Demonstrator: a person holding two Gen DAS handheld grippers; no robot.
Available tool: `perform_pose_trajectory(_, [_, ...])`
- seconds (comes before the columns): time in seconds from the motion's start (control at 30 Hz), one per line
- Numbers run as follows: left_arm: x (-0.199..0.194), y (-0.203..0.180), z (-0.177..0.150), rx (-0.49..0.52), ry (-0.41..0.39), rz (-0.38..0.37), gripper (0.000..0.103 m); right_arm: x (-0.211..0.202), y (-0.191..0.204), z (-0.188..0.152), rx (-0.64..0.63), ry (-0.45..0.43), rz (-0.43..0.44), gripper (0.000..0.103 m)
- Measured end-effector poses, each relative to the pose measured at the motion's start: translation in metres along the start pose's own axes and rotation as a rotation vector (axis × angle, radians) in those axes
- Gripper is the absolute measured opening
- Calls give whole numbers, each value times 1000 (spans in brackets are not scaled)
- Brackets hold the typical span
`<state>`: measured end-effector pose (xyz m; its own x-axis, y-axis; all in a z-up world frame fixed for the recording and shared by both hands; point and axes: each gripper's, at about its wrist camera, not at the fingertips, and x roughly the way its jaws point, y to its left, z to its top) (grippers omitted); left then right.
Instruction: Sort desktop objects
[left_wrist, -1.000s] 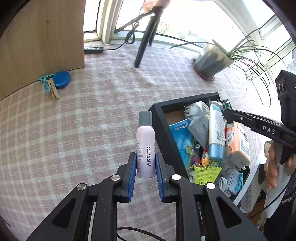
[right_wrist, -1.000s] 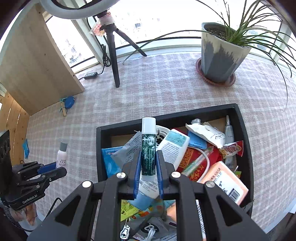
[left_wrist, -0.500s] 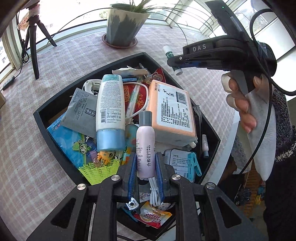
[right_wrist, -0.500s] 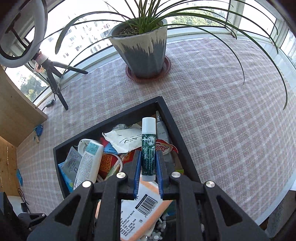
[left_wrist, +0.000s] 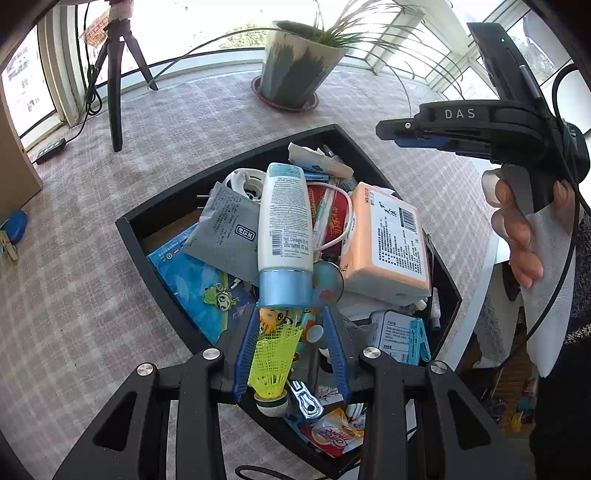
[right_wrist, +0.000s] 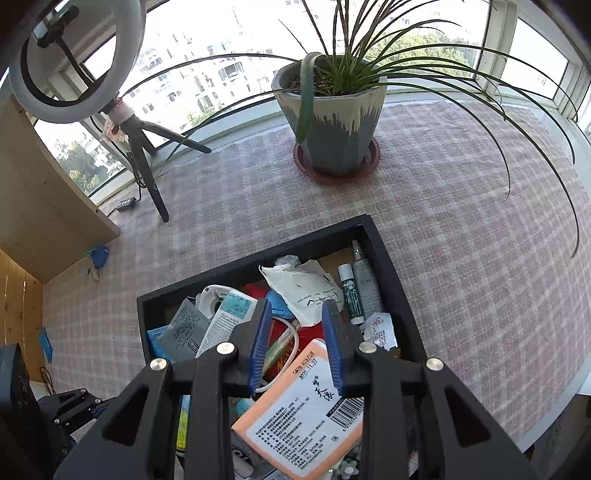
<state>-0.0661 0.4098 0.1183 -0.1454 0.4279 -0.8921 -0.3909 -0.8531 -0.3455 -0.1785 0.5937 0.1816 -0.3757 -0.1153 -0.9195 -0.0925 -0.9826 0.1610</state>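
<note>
A black tray (left_wrist: 155, 258) full of small items sits on the checked tablecloth; it also shows in the right wrist view (right_wrist: 391, 266). My left gripper (left_wrist: 291, 350) is open and empty above the tray's near corner, over a yellow shuttlecock (left_wrist: 271, 363). A white and blue tube (left_wrist: 284, 229) and an orange tissue pack (left_wrist: 388, 240) lie in the tray. My right gripper (right_wrist: 297, 345) is open and empty above the tray; it shows at the right in the left wrist view (left_wrist: 406, 133). The green lip balm stick (right_wrist: 351, 295) lies in the tray's far right corner. The lilac bottle is hidden.
A potted spider plant (right_wrist: 332, 122) stands beyond the tray. A ring light tripod (right_wrist: 144, 158) and a wooden board (right_wrist: 40, 192) stand at the back left. A blue tape measure with a clip (left_wrist: 13, 229) lies at the left. The table edge (right_wrist: 554, 410) runs close on the right.
Both grippers have opened. The lilac bottle has left my left gripper and the green lip balm stick has left my right one; the stick now lies in the tray.
</note>
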Motion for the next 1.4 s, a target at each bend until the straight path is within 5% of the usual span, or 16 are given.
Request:
perform_pose_trajectory(0.27, [-30, 108, -3, -217, -61, 92, 34, 9, 102, 7, -164, 20, 82, 32])
perform_pose_trajectory(0.6, [-59, 276, 12, -458, -154, 325, 34, 59, 233, 22, -282, 79, 190, 32])
perform_pose_trajectory(0.77, [-53, 349, 32, -576, -204, 292, 31, 89, 284, 27, -288, 111, 230, 32])
perform_pose_trajectory(1.23, [-8, 383, 53, -590, -270, 226, 31, 144, 318, 34, -292, 173, 219, 32])
perform_pose_trajectory(1.4, [-4, 370, 51, -496, -258, 278, 31, 152, 318, 35, -294, 181, 206, 32])
